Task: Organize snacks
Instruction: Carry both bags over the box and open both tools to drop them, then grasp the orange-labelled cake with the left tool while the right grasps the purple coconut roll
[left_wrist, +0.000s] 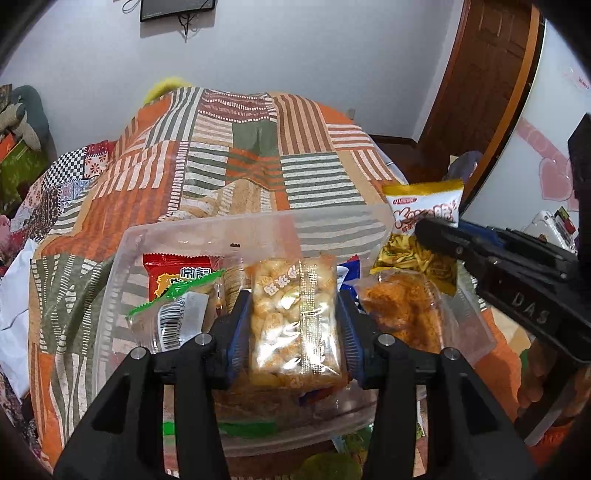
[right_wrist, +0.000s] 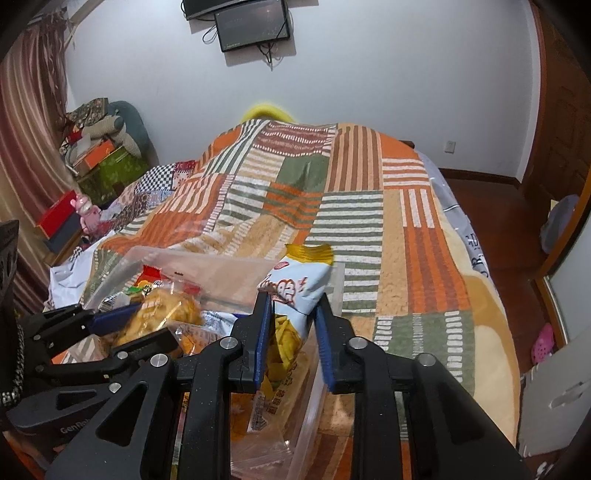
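Left wrist view. Your left hand-held gripper (left_wrist: 295, 325) is clamped narrow on a clear packet of pale puffed snacks (left_wrist: 295, 314), blue pads pressing both sides. It hangs tilted down over the clear plastic storage box (left_wrist: 125, 266) sitting on the striped orange-and-green patchwork bedspread (left_wrist: 229, 155). Risk: the film is slick and crinkly, so a loose pinch could let the packet slide out and land askew on the red snack packet (left_wrist: 173, 273). The right hand-held gripper (left_wrist: 428, 232) comes in close from the right; the two could knock together over the box.

Right wrist view. Your right hand-held gripper (right_wrist: 291, 325) points down at the box's near corner, jaws nearly shut, pinching the waist of a white-and-yellow chip bag (right_wrist: 295, 284). Risk: the bag hangs above the box wall (right_wrist: 317, 387); it may fall outside onto the bed.
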